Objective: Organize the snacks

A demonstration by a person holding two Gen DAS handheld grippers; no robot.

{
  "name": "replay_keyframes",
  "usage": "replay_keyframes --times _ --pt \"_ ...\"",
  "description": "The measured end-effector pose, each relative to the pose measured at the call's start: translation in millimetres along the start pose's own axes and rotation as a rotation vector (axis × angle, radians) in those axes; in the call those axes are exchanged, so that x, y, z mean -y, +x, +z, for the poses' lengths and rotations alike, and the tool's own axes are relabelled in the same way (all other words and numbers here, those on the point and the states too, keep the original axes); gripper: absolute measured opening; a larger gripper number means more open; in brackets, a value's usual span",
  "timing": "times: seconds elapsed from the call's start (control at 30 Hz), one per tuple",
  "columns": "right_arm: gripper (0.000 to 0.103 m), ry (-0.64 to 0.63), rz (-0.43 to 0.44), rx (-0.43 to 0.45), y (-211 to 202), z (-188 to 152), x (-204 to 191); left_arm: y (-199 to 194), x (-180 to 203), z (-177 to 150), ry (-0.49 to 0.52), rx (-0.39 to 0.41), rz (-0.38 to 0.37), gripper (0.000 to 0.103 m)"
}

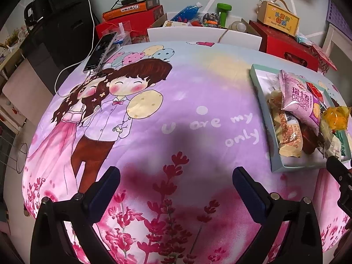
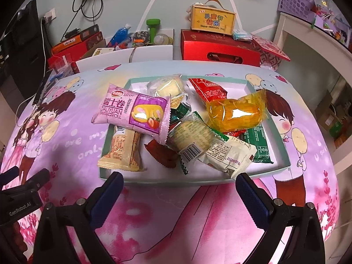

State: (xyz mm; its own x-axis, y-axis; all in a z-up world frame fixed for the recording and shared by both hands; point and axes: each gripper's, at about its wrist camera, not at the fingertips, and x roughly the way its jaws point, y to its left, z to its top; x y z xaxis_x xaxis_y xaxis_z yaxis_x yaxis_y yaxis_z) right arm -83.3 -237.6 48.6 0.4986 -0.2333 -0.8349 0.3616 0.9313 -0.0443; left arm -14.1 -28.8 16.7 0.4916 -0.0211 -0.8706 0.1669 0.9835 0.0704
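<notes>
A shallow teal-rimmed tray [image 2: 283, 154] sits on the cartoon-print cloth and holds several snack packets. A purple Swiss roll packet [image 2: 134, 112] lies across its left rim, with a beige packet [image 2: 123, 151] under it. A yellow-wrapped cake [image 2: 237, 112], a red packet [image 2: 209, 89], a green packet [image 2: 258, 147] and a white packet [image 2: 228, 156] lie in it. My right gripper [image 2: 179, 189] is open and empty just in front of the tray. My left gripper [image 1: 176, 182] is open and empty over bare cloth, left of the tray [image 1: 259, 101].
A phone [image 1: 100, 51] on a white cable lies at the cloth's far left. Red gift boxes [image 2: 217, 48], a yellow box [image 2: 212, 19], a green dumbbell [image 2: 153, 27] and clutter stand behind the table. A white shelf [image 2: 312, 44] is at right.
</notes>
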Motion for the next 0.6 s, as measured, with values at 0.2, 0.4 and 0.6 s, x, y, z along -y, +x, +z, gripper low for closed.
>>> replay_keyframes --times 0.2,0.4,0.6 --pt "0.103 0.003 -0.006 -0.006 2.4 0.4 1.9 0.5 2.3 0.5 0.016 0.002 0.001 0.102" --pt "0.103 -0.001 -0.009 -0.006 2.5 0.3 1.2 0.1 5.4 0.1 0.029 0.005 -0.002 0.102" --pt "0.103 -0.003 -0.01 -0.008 3.1 0.1 0.4 0.0 5.3 0.0 0.027 0.005 -0.003 0.102"
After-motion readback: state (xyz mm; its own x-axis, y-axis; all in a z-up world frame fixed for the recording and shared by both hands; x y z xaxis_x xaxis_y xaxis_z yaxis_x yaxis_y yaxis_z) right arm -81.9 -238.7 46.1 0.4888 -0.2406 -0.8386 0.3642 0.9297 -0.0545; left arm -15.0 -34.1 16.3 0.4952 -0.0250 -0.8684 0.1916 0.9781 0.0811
